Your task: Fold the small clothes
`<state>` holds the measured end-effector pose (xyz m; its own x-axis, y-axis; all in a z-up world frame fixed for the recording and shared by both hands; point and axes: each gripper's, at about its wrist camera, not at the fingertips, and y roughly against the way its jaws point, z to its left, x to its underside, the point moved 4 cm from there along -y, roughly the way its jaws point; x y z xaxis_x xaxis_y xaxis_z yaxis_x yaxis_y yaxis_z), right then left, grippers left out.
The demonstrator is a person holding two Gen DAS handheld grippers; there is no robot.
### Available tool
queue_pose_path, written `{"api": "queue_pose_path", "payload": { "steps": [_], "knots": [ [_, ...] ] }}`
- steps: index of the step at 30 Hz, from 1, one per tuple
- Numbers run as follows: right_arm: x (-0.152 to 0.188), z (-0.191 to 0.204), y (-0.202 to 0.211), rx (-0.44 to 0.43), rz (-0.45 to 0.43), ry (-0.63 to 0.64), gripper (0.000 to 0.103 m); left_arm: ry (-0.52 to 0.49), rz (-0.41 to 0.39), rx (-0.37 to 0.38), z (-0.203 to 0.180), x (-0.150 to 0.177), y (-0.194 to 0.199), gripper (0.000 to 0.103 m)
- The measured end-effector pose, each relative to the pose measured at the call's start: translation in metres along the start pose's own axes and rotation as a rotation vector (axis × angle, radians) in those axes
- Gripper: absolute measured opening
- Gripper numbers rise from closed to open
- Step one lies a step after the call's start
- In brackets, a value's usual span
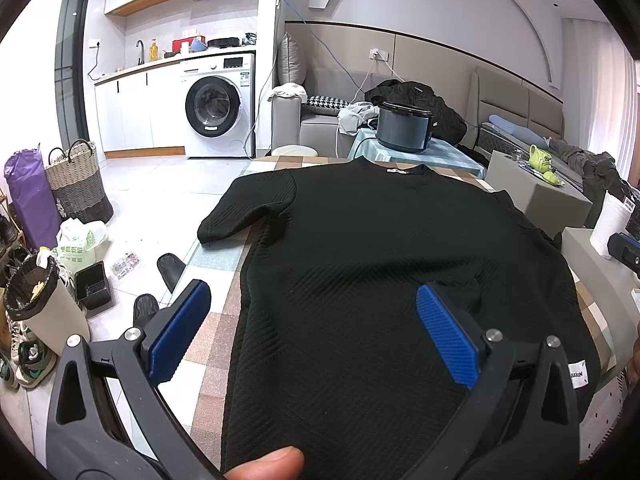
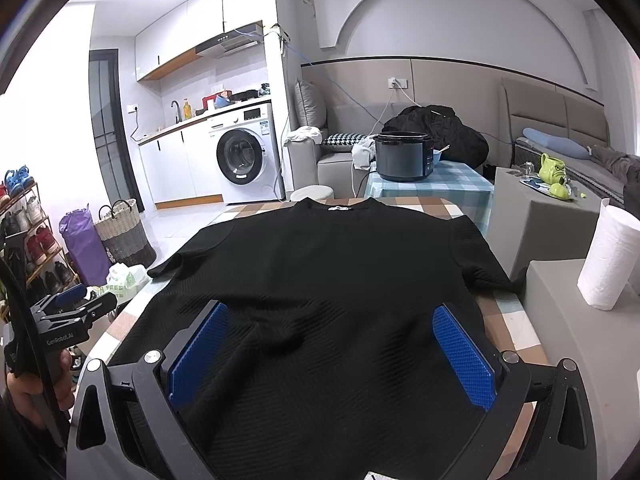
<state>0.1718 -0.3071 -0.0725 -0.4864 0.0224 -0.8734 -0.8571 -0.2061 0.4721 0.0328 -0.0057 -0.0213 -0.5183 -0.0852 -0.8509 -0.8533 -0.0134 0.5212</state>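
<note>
Black top (image 1: pixel 360 248) flat, seemingly unfolded

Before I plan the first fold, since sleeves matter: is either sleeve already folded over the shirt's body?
No, the black shirt lies flat with both short sleeves spread outward.

— Are both grippers wide apart?
— Yes. The left gripper (image 1: pixel 313 330) has its blue fingers (image 1: pixel 447 334) spread wide. The right gripper (image 2: pixel 330 350) does too, and both point forward.

Black ribbed shirt (image 1: pixel 360 248) on brown-and-white checked tablecloth (image 1: pixel 218 332); blue gripper pads (image 2: pixel 464 356).
</note>
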Motion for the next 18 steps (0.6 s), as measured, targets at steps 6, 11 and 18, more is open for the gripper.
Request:
{"api": "queue_pose_path", "payload": {
  "steps": [6,11,18],
  "knots": [
    [-0.0001,-0.0004,0.0,0.0,-0.001,-0.001,0.103,0.0,0.0,-0.001,-0.0001,0.0002,0.0,0.102],
    [-0.0004,-0.0016,0.0007,-0.001,0.0,-0.002,0.103,0.0,-0.001,0.0,-0.0028,0.0005,0.0026,0.102],
    [-0.0003,-0.002,0.0013,0.001,-0.003,-0.002,0.103,-0.001,-0.002,-0.001,-0.0028,0.0006,0.0026,0.102]
  ]
}}
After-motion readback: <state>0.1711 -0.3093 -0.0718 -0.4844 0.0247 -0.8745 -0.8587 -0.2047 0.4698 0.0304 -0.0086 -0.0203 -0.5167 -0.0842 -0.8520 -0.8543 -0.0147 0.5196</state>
